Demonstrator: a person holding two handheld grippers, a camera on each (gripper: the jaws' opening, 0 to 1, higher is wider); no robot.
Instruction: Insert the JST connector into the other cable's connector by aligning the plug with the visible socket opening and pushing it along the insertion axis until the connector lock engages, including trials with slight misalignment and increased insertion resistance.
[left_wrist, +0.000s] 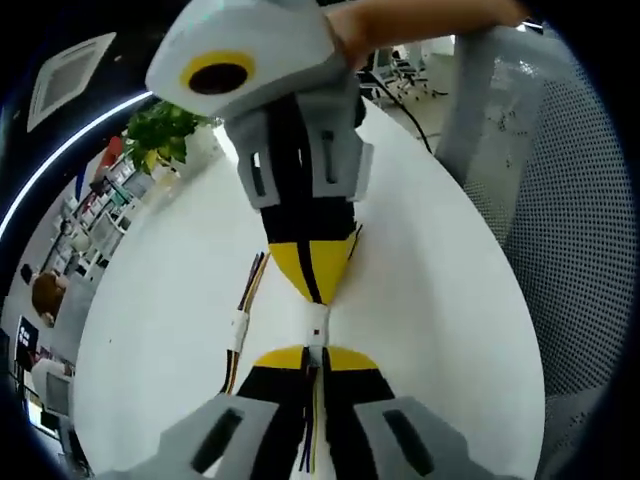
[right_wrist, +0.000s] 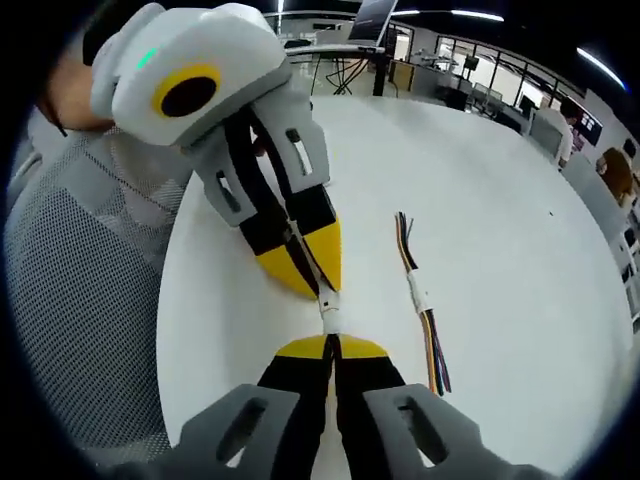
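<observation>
The white connector pair (left_wrist: 317, 325) is held tip to tip between the left tool (left_wrist: 316, 352) and right tool (right_wrist: 331, 338) (both clamped on it), axes collinear.

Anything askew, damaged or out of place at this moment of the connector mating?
Nothing stands out. The left gripper and right gripper meet tip to tip, in line, with the white connector between them above the white table. A spare cable with a white connector lies flat alongside, apart from them.
</observation>
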